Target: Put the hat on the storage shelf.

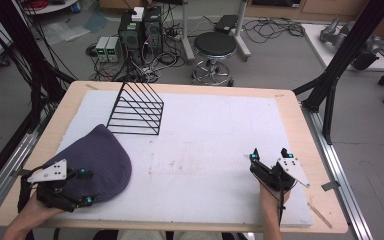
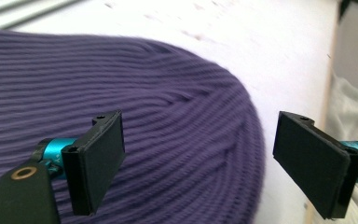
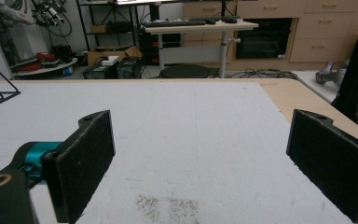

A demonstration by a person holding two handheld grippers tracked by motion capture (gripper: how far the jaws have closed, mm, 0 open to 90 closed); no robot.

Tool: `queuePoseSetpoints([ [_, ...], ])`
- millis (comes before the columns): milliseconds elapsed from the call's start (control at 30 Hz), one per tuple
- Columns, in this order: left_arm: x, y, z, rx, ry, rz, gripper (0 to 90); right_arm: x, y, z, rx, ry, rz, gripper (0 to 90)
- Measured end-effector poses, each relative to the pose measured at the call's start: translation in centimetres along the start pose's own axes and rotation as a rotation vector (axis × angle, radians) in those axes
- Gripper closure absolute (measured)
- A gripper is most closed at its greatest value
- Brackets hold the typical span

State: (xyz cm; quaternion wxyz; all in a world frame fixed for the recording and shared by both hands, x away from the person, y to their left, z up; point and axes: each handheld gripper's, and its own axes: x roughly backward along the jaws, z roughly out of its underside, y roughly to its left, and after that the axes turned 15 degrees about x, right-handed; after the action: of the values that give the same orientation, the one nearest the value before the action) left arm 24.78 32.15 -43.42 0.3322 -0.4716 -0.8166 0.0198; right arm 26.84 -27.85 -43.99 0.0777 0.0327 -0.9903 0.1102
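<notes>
A grey floor (image 1: 280, 55) is stretching behind the wooden table (image 1: 300, 125), which is carrying a white mat (image 1: 220, 130). A black round stool (image 1: 215, 45) is standing just beyond the far edge, with computer towers (image 1: 141, 30) and tangled cables (image 1: 272, 27) lying near it. Wooden cabinets (image 3: 326, 32) are lining the far wall, and a desk (image 3: 196, 25) is standing before them.

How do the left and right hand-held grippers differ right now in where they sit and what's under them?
The left hand-held gripper sits at the near left, over the edge of the purple knit hat; the right hand-held gripper sits at the near right, over the bare white mat. The left points across the table towards the right side; the right points away, toward the far edge. Both have jaws wide open, holding nothing.
</notes>
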Motion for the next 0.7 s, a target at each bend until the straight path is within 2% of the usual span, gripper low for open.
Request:
queuePoseSetpoints([
  [100, -0.4, -0.1, 0.2, -0.013, 0.035, 0.024, 17.8, 0.0, 0.0, 0.0, 0.006, -0.004, 0.006, 6.9],
  [200, -0.6, -0.1, 0.3, -0.029, 0.060, 0.023, 18.7, 0.0, -0.1, 0.0, 0.005, -0.004, 0.005, 6.9],
  [300, -0.8, -0.2, 0.4, -0.044, 0.092, -0.006, 20.7, 0.0, 0.0, 0.0, -0.001, -0.002, 0.007, 6.9],
  [400, -1.0, -0.4, 0.5, -0.076, 0.116, -0.035, 22.5, 0.2, 0.0, -0.1, 0.001, -0.020, 0.033, 6.9],
  [433, -1.1, -0.4, 0.6, -0.099, 0.129, -0.054, 22.5, 0.3, -0.1, -0.1, 0.004, -0.025, 0.038, 6.9],
  [500, -1.2, -0.5, 0.6, -0.103, 0.128, -0.061, 23.2, 0.3, -0.1, -0.2, 0.002, -0.030, 0.045, 6.9],
  [533, -1.3, -0.4, 0.7, -0.120, 0.125, -0.084, 24.9, 0.3, -0.1, -0.2, 0.004, -0.030, 0.047, 6.9],
  [667, -1.1, -0.2, 0.7, -0.122, 0.113, -0.098, 31.8, 0.3, -0.2, -0.2, 0.006, -0.033, 0.050, 6.9],
  [700, -1.1, 0.1, 0.7, -0.119, 0.104, -0.104, 35.9, 0.3, -0.1, -0.2, 0.006, -0.034, 0.052, 6.9],
])
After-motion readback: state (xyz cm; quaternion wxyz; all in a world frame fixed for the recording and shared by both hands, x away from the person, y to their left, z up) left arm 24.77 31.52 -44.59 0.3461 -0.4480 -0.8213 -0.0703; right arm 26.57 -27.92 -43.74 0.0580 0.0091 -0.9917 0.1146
